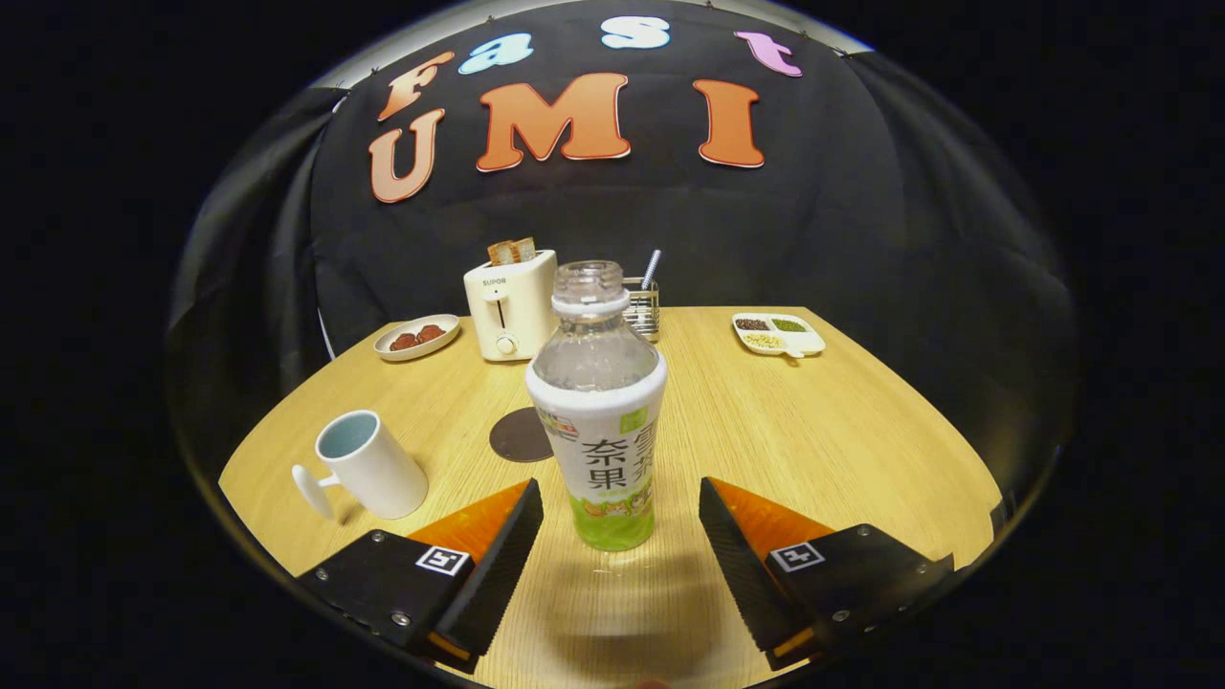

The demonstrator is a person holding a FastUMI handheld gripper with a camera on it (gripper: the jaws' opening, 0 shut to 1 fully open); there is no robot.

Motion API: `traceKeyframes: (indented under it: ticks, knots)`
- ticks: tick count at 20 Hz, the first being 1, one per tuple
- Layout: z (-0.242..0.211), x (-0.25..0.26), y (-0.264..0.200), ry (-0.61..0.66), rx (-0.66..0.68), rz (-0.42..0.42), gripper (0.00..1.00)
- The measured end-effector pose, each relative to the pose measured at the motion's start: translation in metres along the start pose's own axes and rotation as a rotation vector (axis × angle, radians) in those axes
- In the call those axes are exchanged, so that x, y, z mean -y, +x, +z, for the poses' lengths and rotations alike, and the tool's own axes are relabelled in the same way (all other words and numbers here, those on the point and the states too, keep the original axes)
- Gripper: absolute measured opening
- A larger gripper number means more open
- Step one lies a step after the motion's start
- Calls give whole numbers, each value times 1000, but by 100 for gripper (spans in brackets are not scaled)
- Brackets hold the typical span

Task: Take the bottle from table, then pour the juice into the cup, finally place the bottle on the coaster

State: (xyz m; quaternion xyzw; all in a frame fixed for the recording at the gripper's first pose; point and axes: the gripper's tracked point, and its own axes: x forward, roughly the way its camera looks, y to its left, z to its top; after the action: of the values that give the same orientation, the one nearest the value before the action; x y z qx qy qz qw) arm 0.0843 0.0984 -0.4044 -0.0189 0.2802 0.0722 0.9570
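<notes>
Looking left to right over the worktop (pixel 813 431): white cup (pixel 368 466) sits off to the left, dark coaster (pixel 520 435) just behind the bottle's left side, then the uncapped bottle (pixel 601 411) standing upright between my fingers. My claw (pixel 620 512) is spread wide, gripping nothing, gaps on both sides of the bottle.

Gripper (pixel 620 522) spread wide, fingers clear of the bottle (pixel 599 411), which stands upright and uncapped between them on the surface (pixel 813 431). Coaster (pixel 520 435) just behind the bottle; cup (pixel 368 464) left of it, tilted.
</notes>
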Motion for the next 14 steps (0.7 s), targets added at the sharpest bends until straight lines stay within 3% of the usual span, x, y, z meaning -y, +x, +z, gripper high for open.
traceKeyframes:
  ticks: [10,14]
  knots:
    - [0,-6,33,8,-9,-1,97]
    - [2,-6,36,8,-11,-7,75]
